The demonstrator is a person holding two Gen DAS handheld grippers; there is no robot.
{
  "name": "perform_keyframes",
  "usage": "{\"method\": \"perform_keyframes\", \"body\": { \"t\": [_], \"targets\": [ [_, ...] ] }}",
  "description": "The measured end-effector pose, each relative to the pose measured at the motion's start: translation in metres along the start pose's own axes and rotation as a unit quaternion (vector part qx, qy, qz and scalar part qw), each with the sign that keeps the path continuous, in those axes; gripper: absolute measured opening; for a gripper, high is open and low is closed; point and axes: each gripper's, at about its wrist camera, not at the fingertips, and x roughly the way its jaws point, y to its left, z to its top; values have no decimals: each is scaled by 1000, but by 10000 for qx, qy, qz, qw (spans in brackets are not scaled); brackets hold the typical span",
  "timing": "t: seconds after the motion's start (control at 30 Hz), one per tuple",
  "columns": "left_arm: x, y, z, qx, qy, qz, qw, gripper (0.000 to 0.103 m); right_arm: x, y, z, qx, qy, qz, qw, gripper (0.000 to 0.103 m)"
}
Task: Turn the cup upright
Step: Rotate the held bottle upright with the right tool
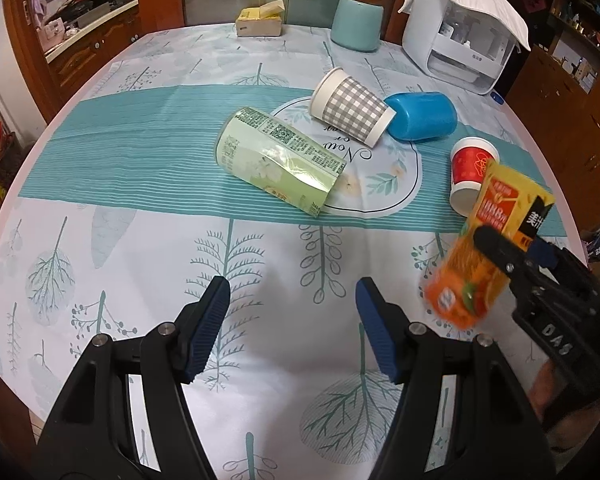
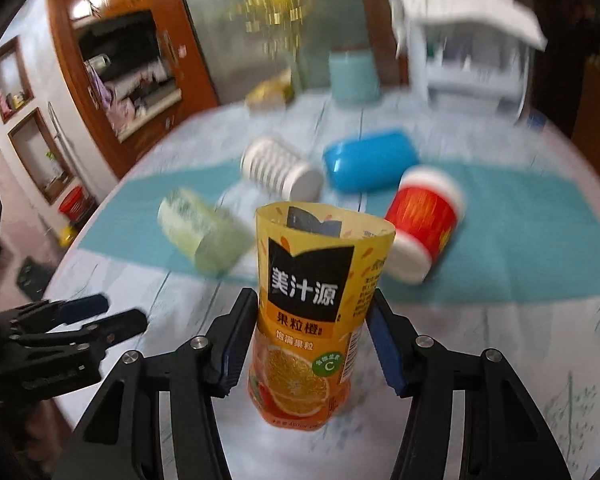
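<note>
My right gripper (image 2: pixel 314 334) is shut on an orange juice cup (image 2: pixel 306 320) made from a cut bottle. It holds the cup open end up, just above the tablecloth; in the left wrist view the cup (image 1: pixel 488 248) looks tilted. My left gripper (image 1: pixel 292 320) is open and empty over the near table. Several cups lie on their sides: a green cup (image 1: pixel 276 160), a grey checked paper cup (image 1: pixel 350 106), a blue plastic cup (image 1: pixel 422 116) and a red cup (image 1: pixel 470 174).
A round table with a leaf-print cloth (image 1: pixel 140 280). At the back stand a teal jar (image 1: pixel 356 22), a tissue box (image 1: pixel 260 22) and a white appliance (image 1: pixel 464 36). Wooden cabinets surround the table.
</note>
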Motion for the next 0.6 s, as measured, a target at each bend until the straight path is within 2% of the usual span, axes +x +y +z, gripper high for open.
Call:
{"method": "perform_keyframes", "body": {
  "t": [0.17, 0.27, 0.43, 0.47, 0.53, 0.57, 0.6],
  "targets": [
    [-1, 2, -1, -71, -86, 65, 9999, 63, -1, 10, -14, -214, -850, -290, 9957, 56],
    [0, 4, -1, -101, -120, 110, 9998, 63, 0, 17, -22, -386, -1022, -314, 9935, 56],
    [0, 4, -3, -117, -139, 116, 9998, 63, -4, 32, -29, -726, -947, -372, 9922, 60],
    [-1, 3, -4, -113, -143, 113, 9998, 63, -5, 34, -31, -745, -920, -368, 9923, 63],
    [-1, 2, -5, -99, -144, 123, 9998, 63, -9, 38, -38, -780, -860, -369, 9926, 77],
    [-1, 1, -5, -88, -142, 121, 9998, 63, -12, 39, -41, -797, -866, -401, 9922, 89],
    [-2, 0, -6, -83, -144, 119, 9998, 63, -15, 40, -44, -815, -907, -440, 9916, 96]
  ]
}}
